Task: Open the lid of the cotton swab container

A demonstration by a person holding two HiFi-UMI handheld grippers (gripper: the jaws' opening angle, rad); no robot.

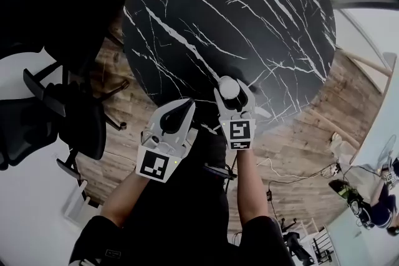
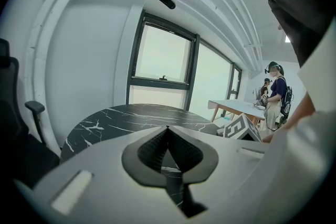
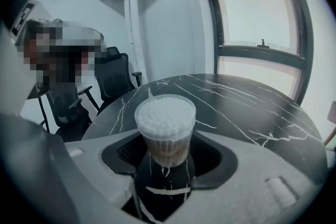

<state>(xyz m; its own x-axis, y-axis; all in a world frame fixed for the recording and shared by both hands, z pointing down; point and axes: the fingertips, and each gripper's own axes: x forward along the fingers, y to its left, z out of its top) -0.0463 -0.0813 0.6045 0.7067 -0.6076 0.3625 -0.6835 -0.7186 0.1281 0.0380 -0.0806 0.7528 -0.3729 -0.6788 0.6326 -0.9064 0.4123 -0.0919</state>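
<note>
The cotton swab container point(image 1: 228, 86) is a small clear round tub packed with white swab tips, held over the near edge of the black marble table point(image 1: 237, 9). My right gripper point(image 1: 232, 96) is shut on its lower body. In the right gripper view the container point(image 3: 165, 123) stands upright between the dark pads of my right gripper point(image 3: 165, 153). Whether a clear lid sits on top I cannot tell. My left gripper point(image 1: 188, 103) hangs just left of it, shut and empty. In the left gripper view the jaws of my left gripper point(image 2: 167, 128) meet with nothing between them.
Black office chairs point(image 1: 56, 109) stand left of the table on the wooden floor. Cables point(image 1: 299, 174) lie on the floor at the right. In the left gripper view a person point(image 2: 275, 94) stands by a white table point(image 2: 236, 106) near the windows.
</note>
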